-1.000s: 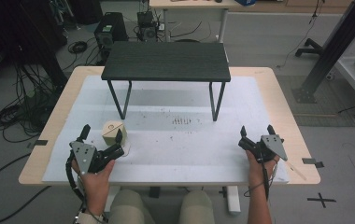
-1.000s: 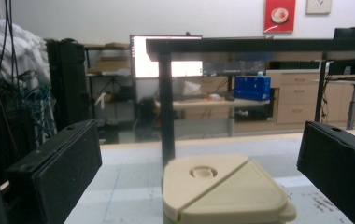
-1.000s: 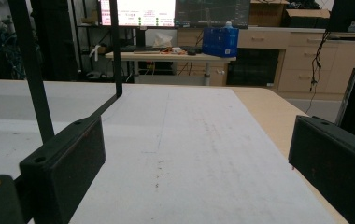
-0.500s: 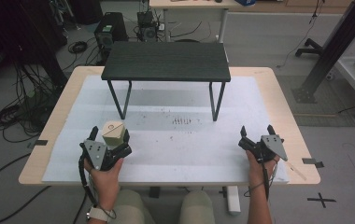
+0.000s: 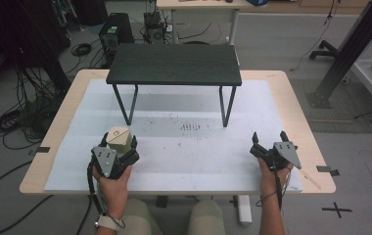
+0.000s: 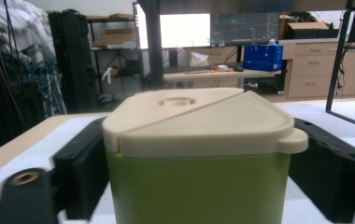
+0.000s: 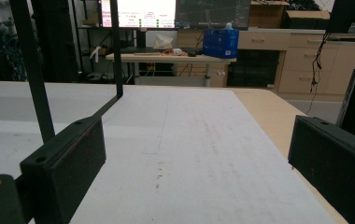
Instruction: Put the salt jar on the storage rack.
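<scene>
Container between the left jaws

Container [image 6: 199, 158] with green body and cream lid, closed, stands on the worktop [image 5: 184, 147] between the jaws of the left hand-held gripper [image 5: 118, 142]; whether they clamp it, I cannot tell. Right hand-held gripper [image 5: 268, 139] has jaws apart, empty.

The container [image 6: 199, 186] looks like smooth matt plastic, cream lid [image 6: 199, 121] over green body, while the surface [image 5: 291, 98] shows pale wood edging around a scuffed white matt sheet [image 7: 203, 154].
</scene>
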Available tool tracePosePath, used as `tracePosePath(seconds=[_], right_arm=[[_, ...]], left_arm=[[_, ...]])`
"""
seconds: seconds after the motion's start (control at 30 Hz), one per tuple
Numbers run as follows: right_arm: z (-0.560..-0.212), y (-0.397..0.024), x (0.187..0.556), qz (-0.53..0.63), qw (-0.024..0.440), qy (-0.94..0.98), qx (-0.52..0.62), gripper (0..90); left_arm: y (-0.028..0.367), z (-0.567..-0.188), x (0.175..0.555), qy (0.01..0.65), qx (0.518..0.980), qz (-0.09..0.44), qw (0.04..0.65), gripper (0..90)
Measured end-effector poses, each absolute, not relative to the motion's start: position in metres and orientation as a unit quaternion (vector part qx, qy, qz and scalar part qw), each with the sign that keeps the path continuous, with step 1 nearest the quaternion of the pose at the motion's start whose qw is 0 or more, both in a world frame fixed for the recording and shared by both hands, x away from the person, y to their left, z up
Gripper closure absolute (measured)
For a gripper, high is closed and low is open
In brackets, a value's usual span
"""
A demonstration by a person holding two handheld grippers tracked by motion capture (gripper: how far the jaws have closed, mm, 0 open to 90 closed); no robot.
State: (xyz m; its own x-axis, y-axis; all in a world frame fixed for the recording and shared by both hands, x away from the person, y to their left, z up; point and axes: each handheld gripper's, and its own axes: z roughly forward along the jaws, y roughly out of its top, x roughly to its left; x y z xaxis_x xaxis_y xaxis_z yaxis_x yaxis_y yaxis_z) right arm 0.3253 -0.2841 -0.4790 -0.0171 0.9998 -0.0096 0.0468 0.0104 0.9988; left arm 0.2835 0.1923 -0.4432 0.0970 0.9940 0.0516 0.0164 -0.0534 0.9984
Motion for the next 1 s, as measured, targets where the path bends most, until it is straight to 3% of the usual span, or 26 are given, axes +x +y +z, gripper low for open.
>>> tracePosePath(seconds=[0.2,1.0], right_arm=[[-0.479,-0.284,0.325,0.49,0.487,0.518,0.505,4.3],[-0.479,-0.284,0.325,0.488,0.487,0.519,0.505,4.7]], left_arm=[[0.194,-0.443,0.283,0.465,0.531,0.49,0.512,29.5],[0.195,-0.425,0.285,0.492,0.543,0.45,0.51,30.9]])
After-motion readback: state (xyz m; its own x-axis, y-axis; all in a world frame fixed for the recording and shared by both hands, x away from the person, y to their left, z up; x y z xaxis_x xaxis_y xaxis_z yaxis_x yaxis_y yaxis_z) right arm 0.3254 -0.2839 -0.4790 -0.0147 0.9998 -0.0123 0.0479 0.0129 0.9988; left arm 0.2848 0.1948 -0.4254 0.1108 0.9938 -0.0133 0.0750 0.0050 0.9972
